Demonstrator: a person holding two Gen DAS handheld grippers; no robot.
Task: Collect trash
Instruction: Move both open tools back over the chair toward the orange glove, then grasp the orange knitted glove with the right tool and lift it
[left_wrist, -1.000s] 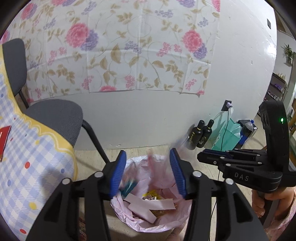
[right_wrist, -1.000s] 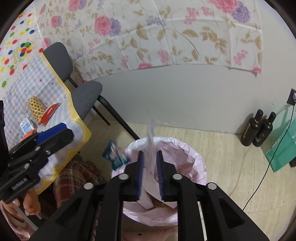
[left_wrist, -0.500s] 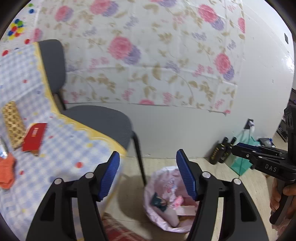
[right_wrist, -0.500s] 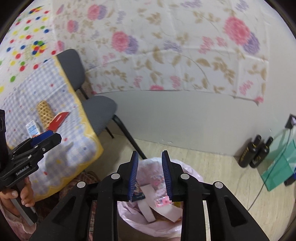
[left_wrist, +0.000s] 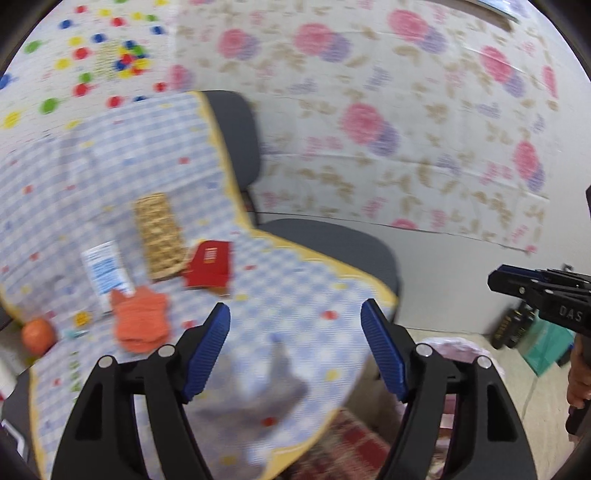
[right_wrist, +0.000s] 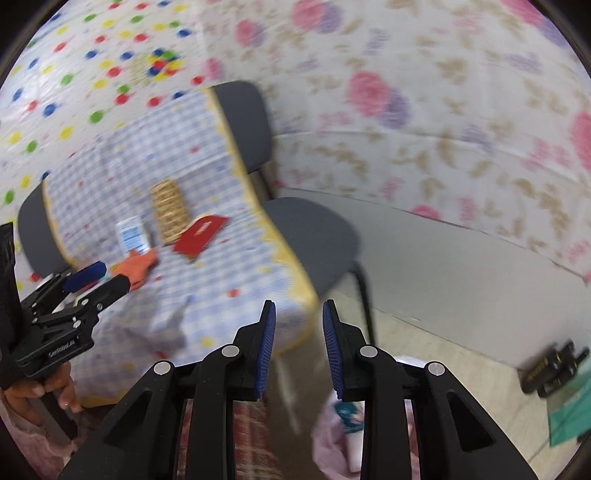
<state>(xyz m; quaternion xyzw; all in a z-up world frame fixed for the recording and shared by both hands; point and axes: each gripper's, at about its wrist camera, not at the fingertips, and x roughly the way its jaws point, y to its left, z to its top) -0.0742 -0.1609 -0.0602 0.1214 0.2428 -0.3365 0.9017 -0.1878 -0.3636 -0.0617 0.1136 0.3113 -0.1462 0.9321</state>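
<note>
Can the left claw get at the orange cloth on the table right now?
Probably yes. The left claw is open and empty, and the orange cloth lies uncovered on the table just ahead to its left, nothing between.

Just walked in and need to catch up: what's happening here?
A person is clearing trash with a handheld tool in each hand. The left tool and right tool are open and empty, facing the checkered table, where a red packet and orange cloth lie. The pink-lined bin sits beside it.
</note>
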